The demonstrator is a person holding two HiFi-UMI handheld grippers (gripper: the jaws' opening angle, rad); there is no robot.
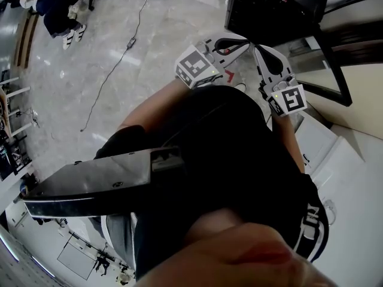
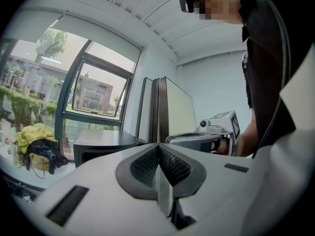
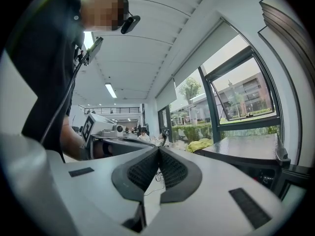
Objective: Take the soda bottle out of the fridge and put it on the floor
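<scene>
Grey polished floor [image 1: 149, 46] spreads out in front of a dark cabinet [image 1: 275, 11], which I take to be the fridge; a window [image 2: 93, 92] stands behind it. Both my tools hang near the front of that cabinet and touch nothing. My left gripper [image 2: 158, 146] has its jaws pressed together, pad against pad, with nothing between them. My right gripper [image 3: 158, 150] is the same, closed tight and empty. The soda bottle shows in no view, so I judge it is inside the cabinet, whose front looks closed from the left gripper view, though I cannot be sure of that.

What could go wrong starts with these closed jaws: if I reach for the cabinet door without opening them first, I will only knock against it. The cabinet looks small, so a hard tug on the door could drag or tip the whole box rather than swing the door. Looking down, my own body fills most of what I see, and the cabinet sits at the very edge, so I could misjudge the reach. A bottle is round and probably slick, so a grip too far up its neck may let it swing or slide out. A black cable [image 1: 114, 64] trails across the floor well apart from the cabinet; setting the bottle near it, or stepping back onto it, could topple the bottle on that smooth surface
</scene>
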